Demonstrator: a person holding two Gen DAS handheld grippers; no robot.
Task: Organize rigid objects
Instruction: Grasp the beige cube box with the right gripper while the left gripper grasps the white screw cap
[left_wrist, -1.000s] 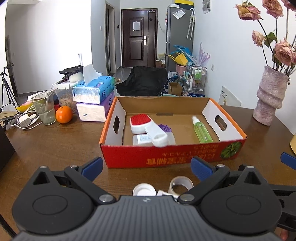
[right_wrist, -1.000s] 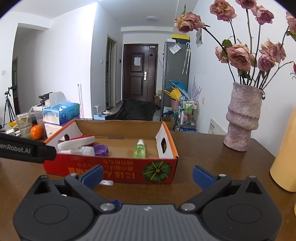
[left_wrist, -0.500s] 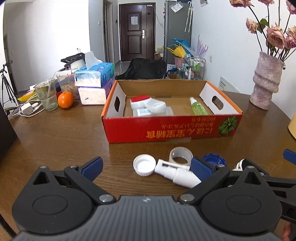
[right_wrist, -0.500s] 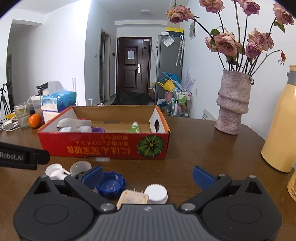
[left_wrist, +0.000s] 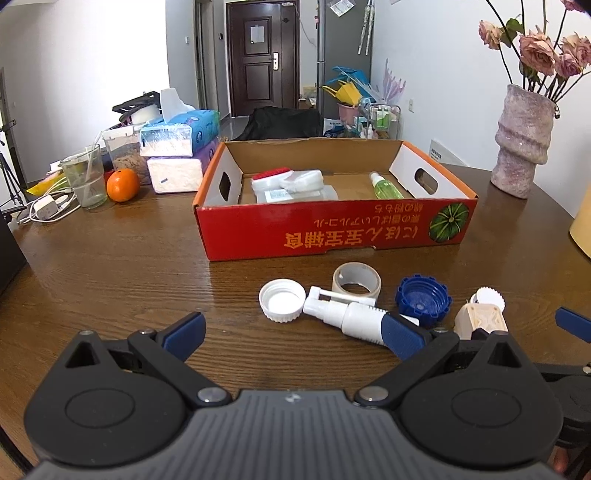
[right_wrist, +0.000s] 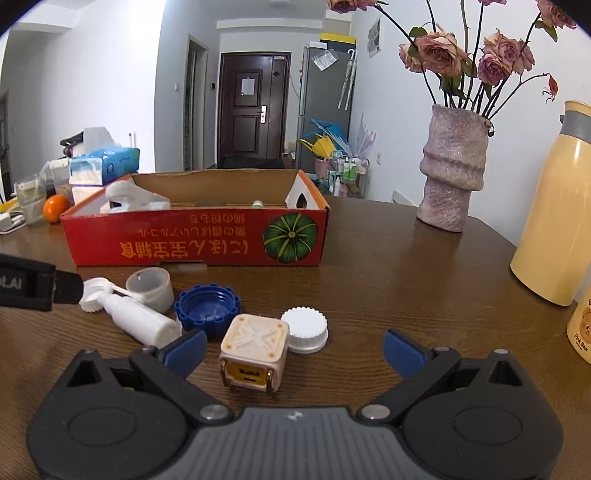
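From the left wrist view, the left hand-held gripper (left_wrist: 293, 334) hangs low over the wooden table (left_wrist: 110, 266) with its blue-tipped fingers spread wide and nothing between them. Ahead of it lies a loose row of small things: an upturned white cap (left_wrist: 282, 300), a white spray bottle (left_wrist: 347, 314) lying on its side just beside that cap, a tape roll (left_wrist: 356, 282) behind the bottle, a blue cap (left_wrist: 423, 300), and a small cream cube (left_wrist: 480, 322) with a white ribbed cap (left_wrist: 491, 295) behind it. Beyond them stands the red cardboard box (left_wrist: 332, 232), holding a green bottle (left_wrist: 386, 188) and white packets on its left side. From the right wrist view, the right hand-held gripper (right_wrist: 293, 349) is likewise open and empty, with the cream cube (right_wrist: 255, 341) sitting on the table between its fingers, nearer the left one and touching neither. The white ribbed cap (right_wrist: 304, 328) is touching or just beside the cube, the blue cap (right_wrist: 207, 308) just to its left, then the spray bottle (right_wrist: 138, 321) and tape roll (right_wrist: 149, 288), all in front of the box (right_wrist: 195, 240).
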